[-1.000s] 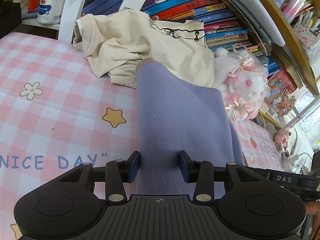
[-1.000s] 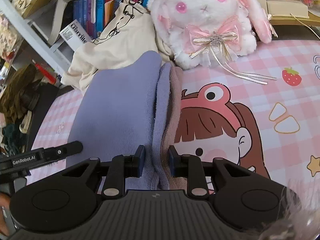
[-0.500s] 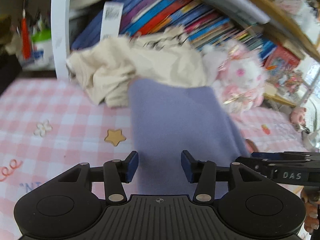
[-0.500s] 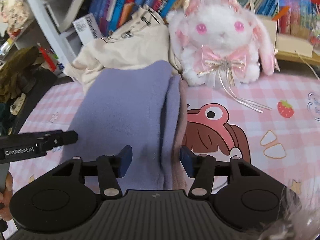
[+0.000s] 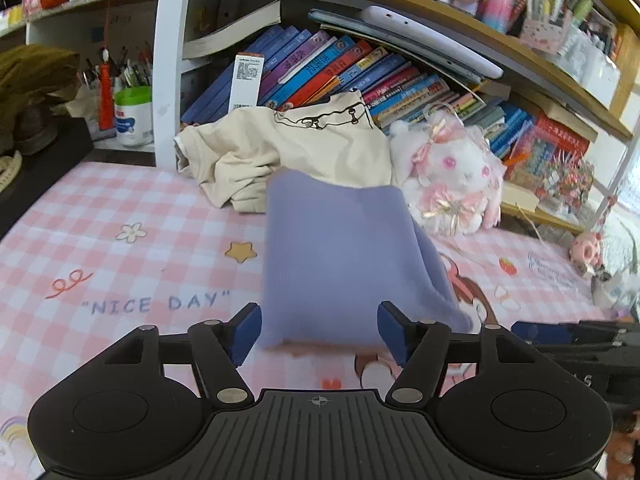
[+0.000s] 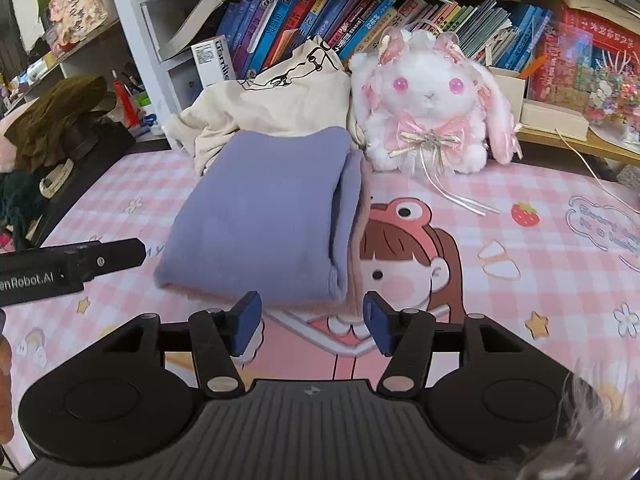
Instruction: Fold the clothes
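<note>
A folded purple garment [image 5: 340,248] [image 6: 260,216] lies flat on the pink checked mat [image 5: 120,240], with a pinkish layer showing along its right edge. My left gripper [image 5: 320,330] hovers at its near edge with its jaws opening. The cloth's edge shows between the blue pads, which do not press on it. My right gripper [image 6: 312,320] sits just in front of the garment's near right corner, jaws opening, with nothing between them. One finger of the left gripper [image 6: 100,258] shows in the right wrist view, beside the garment's left side.
A crumpled cream T-shirt [image 5: 304,148] [image 6: 280,100] lies right behind the purple garment, against a shelf of books [image 5: 340,68]. A white and pink plush rabbit [image 5: 452,176] [image 6: 428,108] sits to its right. A dark bundle [image 6: 60,120] lies off the mat at the left.
Both grippers were shut on the garment's near edge a second ago. They have widened, let go and drawn back and up. The garment now rests on the mat.
</note>
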Action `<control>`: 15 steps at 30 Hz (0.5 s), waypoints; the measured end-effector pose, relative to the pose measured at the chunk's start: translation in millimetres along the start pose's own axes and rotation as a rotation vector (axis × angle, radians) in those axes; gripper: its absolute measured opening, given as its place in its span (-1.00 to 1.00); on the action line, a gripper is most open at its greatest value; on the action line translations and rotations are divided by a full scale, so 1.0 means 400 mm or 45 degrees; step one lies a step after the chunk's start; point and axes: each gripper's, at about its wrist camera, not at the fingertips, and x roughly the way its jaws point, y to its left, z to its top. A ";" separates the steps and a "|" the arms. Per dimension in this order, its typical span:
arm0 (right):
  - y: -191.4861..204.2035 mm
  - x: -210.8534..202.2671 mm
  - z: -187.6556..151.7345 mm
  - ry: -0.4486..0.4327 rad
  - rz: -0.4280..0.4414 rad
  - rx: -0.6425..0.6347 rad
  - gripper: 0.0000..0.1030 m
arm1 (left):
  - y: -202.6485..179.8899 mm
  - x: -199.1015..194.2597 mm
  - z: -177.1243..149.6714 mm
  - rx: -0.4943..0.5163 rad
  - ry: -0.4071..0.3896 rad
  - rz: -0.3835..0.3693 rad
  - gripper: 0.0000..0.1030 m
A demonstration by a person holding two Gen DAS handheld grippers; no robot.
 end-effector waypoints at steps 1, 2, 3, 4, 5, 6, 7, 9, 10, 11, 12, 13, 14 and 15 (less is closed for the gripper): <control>0.003 -0.009 -0.008 -0.003 -0.007 -0.007 0.15 | -0.005 -0.011 -0.011 0.014 -0.001 0.013 0.44; 0.006 -0.019 -0.017 -0.007 -0.015 -0.015 0.20 | -0.008 -0.022 -0.019 0.020 -0.004 0.021 0.45; 0.009 -0.028 -0.025 -0.010 -0.025 -0.022 0.26 | -0.011 -0.033 -0.027 0.026 -0.007 0.030 0.46; 0.012 -0.036 -0.034 -0.013 -0.035 -0.029 0.31 | -0.014 -0.043 -0.035 0.031 -0.011 0.039 0.49; 0.014 -0.043 -0.044 -0.014 -0.044 -0.032 0.38 | -0.015 -0.053 -0.041 0.032 -0.017 0.049 0.52; 0.016 -0.050 -0.053 -0.015 -0.050 -0.031 0.42 | -0.016 -0.063 -0.047 0.033 -0.023 0.058 0.61; 0.018 -0.057 -0.063 -0.015 -0.055 -0.029 0.53 | -0.017 -0.073 -0.053 0.034 -0.028 0.069 0.68; 0.021 -0.071 -0.083 -0.016 -0.067 -0.027 0.66 | -0.019 -0.085 -0.064 0.036 -0.036 0.097 0.78; 0.023 -0.078 -0.092 -0.016 -0.073 -0.025 0.69 | -0.020 -0.091 -0.070 0.037 -0.039 0.111 0.82; 0.025 -0.083 -0.101 -0.016 -0.079 -0.025 0.73 | -0.021 -0.095 -0.077 0.039 -0.038 0.120 0.83; 0.029 -0.087 -0.109 -0.014 -0.084 -0.027 0.76 | -0.022 -0.099 -0.083 0.044 -0.034 0.125 0.84; 0.032 -0.090 -0.118 -0.013 -0.089 -0.028 0.76 | -0.023 -0.102 -0.089 0.048 -0.030 0.130 0.84; 0.035 -0.093 -0.126 -0.012 -0.094 -0.029 0.76 | -0.024 -0.105 -0.095 0.052 -0.026 0.134 0.84; 0.038 -0.097 -0.134 -0.011 -0.099 -0.031 0.76 | -0.025 -0.107 -0.101 0.053 -0.019 0.130 0.84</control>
